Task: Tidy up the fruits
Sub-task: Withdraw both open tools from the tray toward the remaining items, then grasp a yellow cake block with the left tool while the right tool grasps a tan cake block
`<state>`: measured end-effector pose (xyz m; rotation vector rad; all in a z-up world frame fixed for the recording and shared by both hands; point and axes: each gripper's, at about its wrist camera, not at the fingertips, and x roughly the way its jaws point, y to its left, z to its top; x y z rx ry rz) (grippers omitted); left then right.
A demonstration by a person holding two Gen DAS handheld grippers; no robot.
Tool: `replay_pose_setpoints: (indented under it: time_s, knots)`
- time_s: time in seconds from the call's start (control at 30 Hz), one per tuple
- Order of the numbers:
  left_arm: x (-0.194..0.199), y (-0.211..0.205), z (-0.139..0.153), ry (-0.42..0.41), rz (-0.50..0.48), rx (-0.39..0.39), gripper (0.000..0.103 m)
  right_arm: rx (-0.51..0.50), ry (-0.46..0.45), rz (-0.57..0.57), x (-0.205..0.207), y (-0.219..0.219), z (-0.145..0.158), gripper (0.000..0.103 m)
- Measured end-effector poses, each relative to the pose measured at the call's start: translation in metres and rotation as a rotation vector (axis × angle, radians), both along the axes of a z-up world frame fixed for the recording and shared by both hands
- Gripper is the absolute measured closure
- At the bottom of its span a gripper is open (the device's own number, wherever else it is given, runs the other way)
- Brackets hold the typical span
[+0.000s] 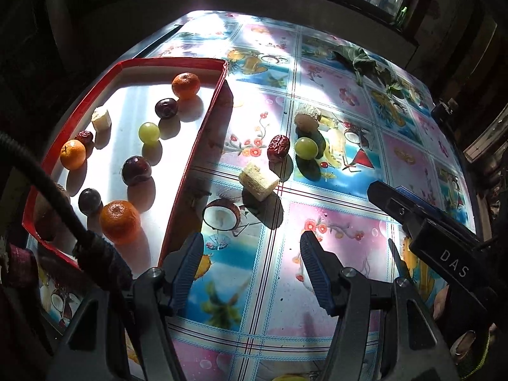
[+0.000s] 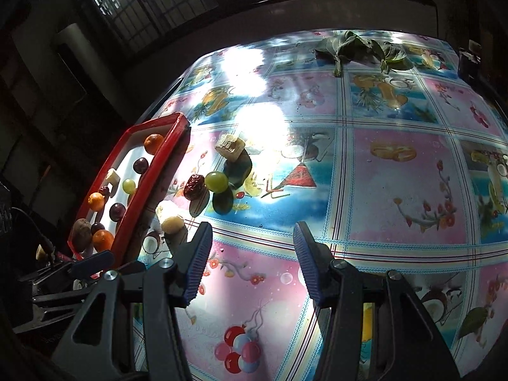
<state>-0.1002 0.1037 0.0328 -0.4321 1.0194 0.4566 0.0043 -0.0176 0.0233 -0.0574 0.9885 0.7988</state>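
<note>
Left tool (image 1: 250, 254): jaws apart, nothing between them, above the patterned desk (image 1: 333, 222).
Right tool (image 2: 252, 244): jaws apart, empty, over a pink square of the desk.
Loose fruit, nearest: banana piece (image 1: 258, 184), beside the red tray (image 1: 190, 165).
Loose fruit, beyond: red date (image 1: 278, 148) just beside green grape (image 1: 306, 148); second banana piece (image 1: 307, 117) behind them.
Tray contents: three oranges, dark plums, a grape, a date, a banana piece.
Far desk edge: green leaves (image 2: 355, 47).

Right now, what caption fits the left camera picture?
Open fingers hover near a banana piece, date and grape beside the red tray.
</note>
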Motion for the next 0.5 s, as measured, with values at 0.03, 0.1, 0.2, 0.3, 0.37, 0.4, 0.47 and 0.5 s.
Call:
replay_pose_setpoints:
  time_s: [0.03, 0.1, 0.2, 0.3, 0.37, 0.4, 0.47, 0.5]
  knots:
    - [0.001, 0.001, 0.0, 0.0, -0.002, -0.002, 0.04, -0.001, -0.002, 0.002, 0.001, 0.002, 0.0, 0.048]
    - [0.003, 0.003, -0.001, 0.002, -0.002, -0.001, 0.04, -0.006, -0.004, 0.008, 0.003, 0.006, -0.001, 0.048]
    - [0.007, 0.008, -0.003, 0.005, -0.005, -0.003, 0.04, -0.009, -0.009, 0.014, 0.005, 0.01, -0.002, 0.048]
    - [0.012, 0.013, -0.007, 0.009, -0.008, -0.002, 0.04, -0.009, -0.023, 0.024, 0.009, 0.015, -0.002, 0.048]
    - [0.016, 0.016, -0.009, 0.009, -0.014, -0.007, 0.04, -0.011, -0.024, 0.03, 0.014, 0.021, -0.004, 0.048]
    - [0.018, 0.018, -0.01, 0.008, -0.02, -0.009, 0.04, -0.011, -0.021, 0.032, 0.017, 0.024, -0.005, 0.048]
    - [0.022, 0.019, -0.012, 0.008, -0.032, -0.006, 0.04, -0.01, -0.021, 0.038, 0.024, 0.031, -0.006, 0.049]
    - [0.024, 0.021, -0.014, 0.01, -0.036, -0.008, 0.04, -0.009, -0.021, 0.045, 0.027, 0.035, -0.007, 0.049]
